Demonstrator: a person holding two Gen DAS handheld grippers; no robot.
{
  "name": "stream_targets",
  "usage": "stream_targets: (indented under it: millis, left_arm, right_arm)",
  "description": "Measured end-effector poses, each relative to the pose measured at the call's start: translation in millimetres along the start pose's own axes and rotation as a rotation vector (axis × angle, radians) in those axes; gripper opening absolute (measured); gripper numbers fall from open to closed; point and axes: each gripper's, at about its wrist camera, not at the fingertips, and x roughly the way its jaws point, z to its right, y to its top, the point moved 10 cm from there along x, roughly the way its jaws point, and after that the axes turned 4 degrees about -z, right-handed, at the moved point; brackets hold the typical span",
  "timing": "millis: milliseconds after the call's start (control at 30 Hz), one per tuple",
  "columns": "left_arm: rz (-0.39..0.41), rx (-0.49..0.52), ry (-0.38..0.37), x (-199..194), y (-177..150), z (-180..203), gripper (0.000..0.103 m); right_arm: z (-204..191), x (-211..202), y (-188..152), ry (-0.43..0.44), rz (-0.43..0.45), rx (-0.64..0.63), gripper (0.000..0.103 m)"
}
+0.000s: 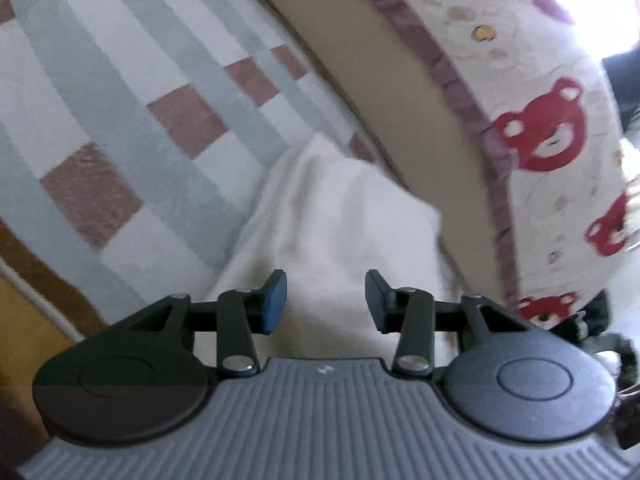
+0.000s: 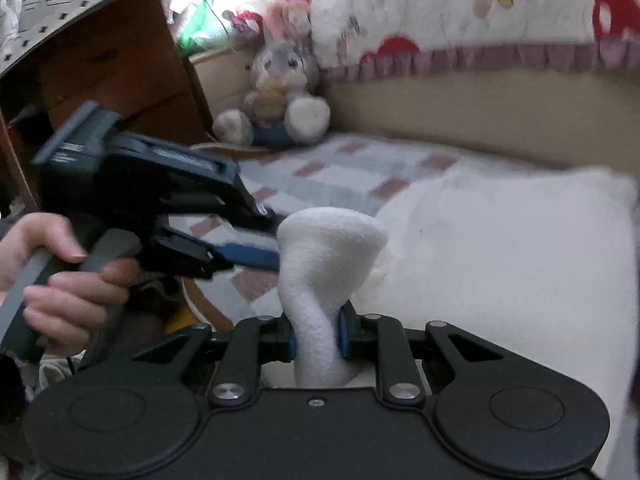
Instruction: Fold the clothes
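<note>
A white fleece garment (image 2: 500, 248) lies on a checked rug (image 1: 120, 92). My right gripper (image 2: 318, 338) is shut on a bunched, twisted edge of the garment (image 2: 320, 280) and lifts it. My left gripper (image 1: 326, 302) is open, with white fleece (image 1: 332, 216) beneath and ahead of its fingers. In the right wrist view the left gripper (image 2: 272, 240) reaches in from the left, its fingertips beside the raised fold, held by a hand (image 2: 60, 280).
A bed base (image 1: 400, 92) with a bear-print cover (image 1: 552, 140) runs along the rug's far side. A plush rabbit (image 2: 280, 92) sits in the corner by a wooden cabinet (image 2: 112, 64). The rug's brown border (image 1: 36, 268) lies at the left.
</note>
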Motion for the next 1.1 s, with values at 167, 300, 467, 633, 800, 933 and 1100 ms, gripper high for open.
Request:
stream_targets:
  millis: [167,300,467,633,800,933,1100]
  left_arm:
    - [-0.03,0.037,0.002,7,-6,9,0.044]
    - [-0.088,0.081,0.057,21,-20,6,0.056]
    - [-0.116,0.234,0.296,35,-35,-18,0.056]
    - [-0.119,0.199,0.268,26,-35,-19,0.054]
    - [-0.169,0.132,0.137,9,-50,0,0.058]
    - [-0.182,0.231,0.176,15,-68,6,0.063]
    - [-0.112,0.435,0.239,31,-66,24,0.014]
  right_arm:
    - [-10,18,1,-0.052,-0.047,-0.06,0.024]
    - [-5,28,-7,-0.1,-0.093,-0.019,0.024]
    - [-28,-6,-15,0.071,-0.134,0.043,0.031]
    - [-4,-77,-12,0.166,-0.005,0.266,0.031]
    - [65,-129,-10,-0.182,0.051,0.226,0.035]
    - [97,-130,-26,-0.221,0.058,0.329,0.037]
    - [109,-109,-44,-0.269,0.037,0.378,0.043]
